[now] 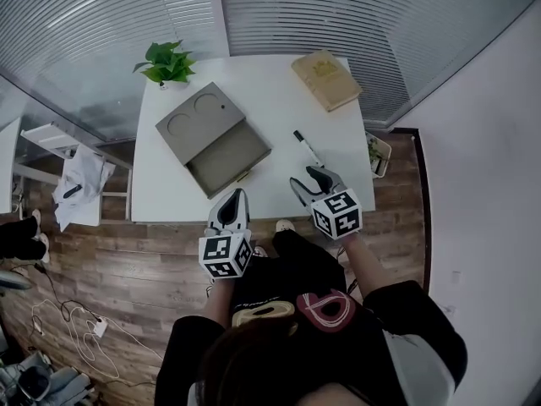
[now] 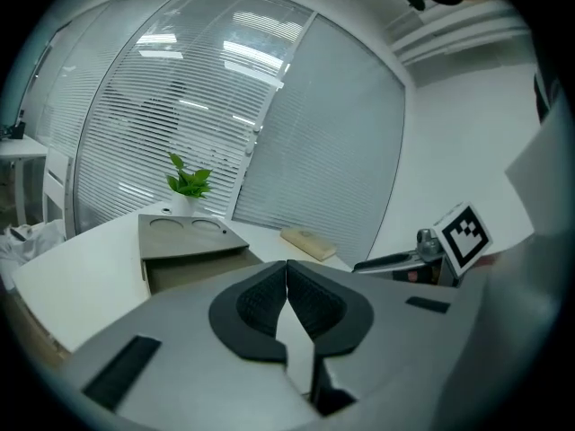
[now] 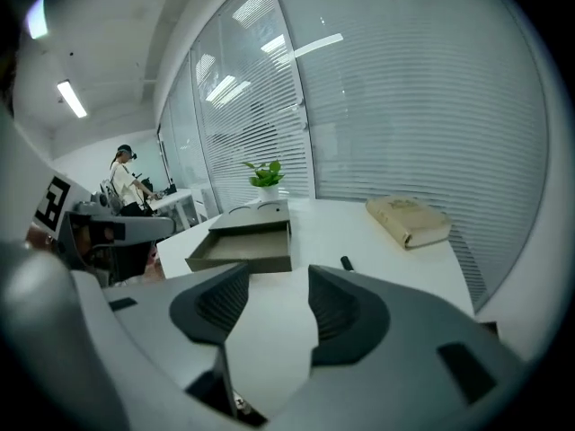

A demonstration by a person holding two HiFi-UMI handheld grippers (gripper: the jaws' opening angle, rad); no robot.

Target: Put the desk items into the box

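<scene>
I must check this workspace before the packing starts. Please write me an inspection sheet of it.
Surface: white table, mostly bare.
Job's things: grey box, its tray pulled open and empty; black marker and tan book lying on the table to its right.
Clutter: potted plant at the far left corner.
Grippers: left gripper shut, empty; right gripper open, empty; both at the near edge.
Cables: white cables loose on the wooden floor, left of the person.
Surroundings: glass walls with blinds; side table with white papers at left.
</scene>
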